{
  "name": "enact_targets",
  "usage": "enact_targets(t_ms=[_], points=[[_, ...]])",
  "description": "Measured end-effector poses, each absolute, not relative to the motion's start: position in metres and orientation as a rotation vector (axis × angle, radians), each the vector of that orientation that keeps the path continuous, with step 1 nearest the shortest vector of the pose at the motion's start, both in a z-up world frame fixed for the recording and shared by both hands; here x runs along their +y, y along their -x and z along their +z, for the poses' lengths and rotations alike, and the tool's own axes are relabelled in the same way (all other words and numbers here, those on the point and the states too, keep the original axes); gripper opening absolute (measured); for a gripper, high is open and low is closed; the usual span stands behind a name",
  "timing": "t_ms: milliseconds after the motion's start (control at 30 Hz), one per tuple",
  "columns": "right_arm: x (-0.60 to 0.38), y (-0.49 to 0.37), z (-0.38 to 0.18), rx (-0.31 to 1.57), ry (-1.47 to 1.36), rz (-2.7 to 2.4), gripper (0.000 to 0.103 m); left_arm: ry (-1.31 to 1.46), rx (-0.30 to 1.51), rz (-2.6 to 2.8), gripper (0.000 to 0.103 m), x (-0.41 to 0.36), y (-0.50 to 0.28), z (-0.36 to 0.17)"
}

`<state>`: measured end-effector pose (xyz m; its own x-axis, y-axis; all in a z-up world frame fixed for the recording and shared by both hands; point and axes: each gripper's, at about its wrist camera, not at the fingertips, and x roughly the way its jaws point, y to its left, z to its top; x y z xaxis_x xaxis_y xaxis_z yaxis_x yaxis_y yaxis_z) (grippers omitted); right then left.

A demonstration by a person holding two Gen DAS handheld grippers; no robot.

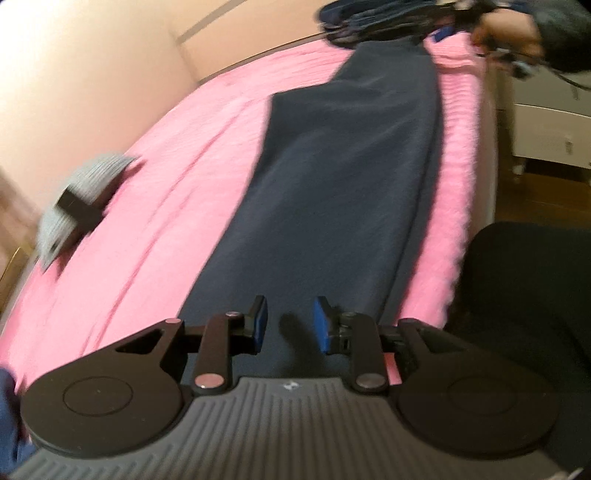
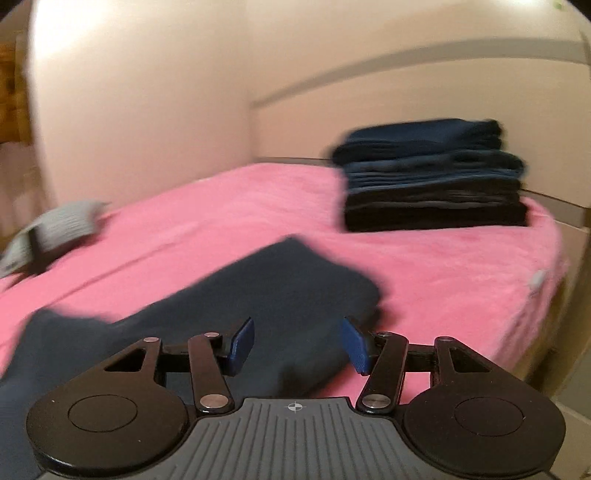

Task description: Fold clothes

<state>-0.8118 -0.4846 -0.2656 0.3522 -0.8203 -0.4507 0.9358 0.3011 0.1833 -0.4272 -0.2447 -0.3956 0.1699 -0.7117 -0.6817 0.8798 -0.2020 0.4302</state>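
Observation:
A long dark navy garment lies flat along the pink bed, stretching away from me in the left wrist view. My left gripper hovers open over its near end, with nothing between the blue pads. In the right wrist view the same garment lies under my right gripper, which is open and empty over its corner. At the far end of the garment a person's hand holds the other tool, blurred.
A stack of folded dark clothes sits at the bed's far right corner, near the wall. A grey knitted item with a black piece lies at the left edge. A white drawer unit stands beside the bed, and a dark shape lies close on the right.

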Motion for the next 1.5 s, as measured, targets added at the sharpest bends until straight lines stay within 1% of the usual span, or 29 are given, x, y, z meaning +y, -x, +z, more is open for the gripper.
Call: enact_targets(t_ms=[67,133,233,333,367,400,500,633,867,967,1100,1200,1400,1500], points=[[-0.451,0.787,-0.269,0.336,-0.423,-1.062,0.082,-1.014,0.253,-1.4,0.024,-0.227,0.415,-0.396],[-0.426,0.759,-0.278,0.426,-0.395,-0.916,0.087,-1.017,0.296,-1.335,0.024,-0.207,0.4,-0.399],[-0.401,0.728,-0.287,0.547,-0.376,-0.825,0.087,-1.005,0.364,-1.257,0.025,-0.175,0.379,-0.404],[-0.38,0.715,-0.275,0.53,-0.351,-0.803,0.087,-1.001,0.381,-1.212,0.028,-0.141,0.363,-0.404],[-0.375,0.709,-0.27,0.525,-0.33,-0.796,0.087,-1.002,0.379,-1.2,0.032,-0.129,0.358,-0.403],[-0.373,0.702,-0.265,0.527,-0.309,-0.787,0.087,-0.999,0.374,-1.188,0.033,-0.119,0.354,-0.401],[-0.374,0.685,-0.25,0.533,-0.267,-0.766,0.087,-0.962,0.37,-1.171,0.033,-0.098,0.338,-0.395],[-0.404,0.666,-0.234,0.548,-0.236,-0.766,0.087,-0.901,0.362,-1.188,0.033,-0.09,0.322,-0.385],[-0.502,0.628,-0.21,0.595,-0.286,-0.794,0.086,-0.845,0.322,-1.245,0.034,-0.122,0.308,-0.376],[-0.534,0.591,-0.203,0.712,-0.248,-0.769,0.086,-0.816,0.321,-1.267,0.035,-0.14,0.3,-0.375],[-0.578,0.53,-0.213,0.99,-0.205,-0.693,0.086,-0.767,0.353,-1.305,0.035,-0.166,0.288,-0.383],[-0.591,0.506,-0.228,1.216,-0.13,-0.652,0.086,-0.745,0.376,-1.336,0.035,-0.178,0.285,-0.391],[-0.559,0.52,-0.235,1.397,-0.014,-0.586,0.087,-0.752,0.373,-1.377,0.035,-0.175,0.292,-0.401],[-0.55,0.526,-0.246,1.423,0.037,-0.603,0.087,-0.744,0.373,-1.388,0.035,-0.171,0.293,-0.407]])
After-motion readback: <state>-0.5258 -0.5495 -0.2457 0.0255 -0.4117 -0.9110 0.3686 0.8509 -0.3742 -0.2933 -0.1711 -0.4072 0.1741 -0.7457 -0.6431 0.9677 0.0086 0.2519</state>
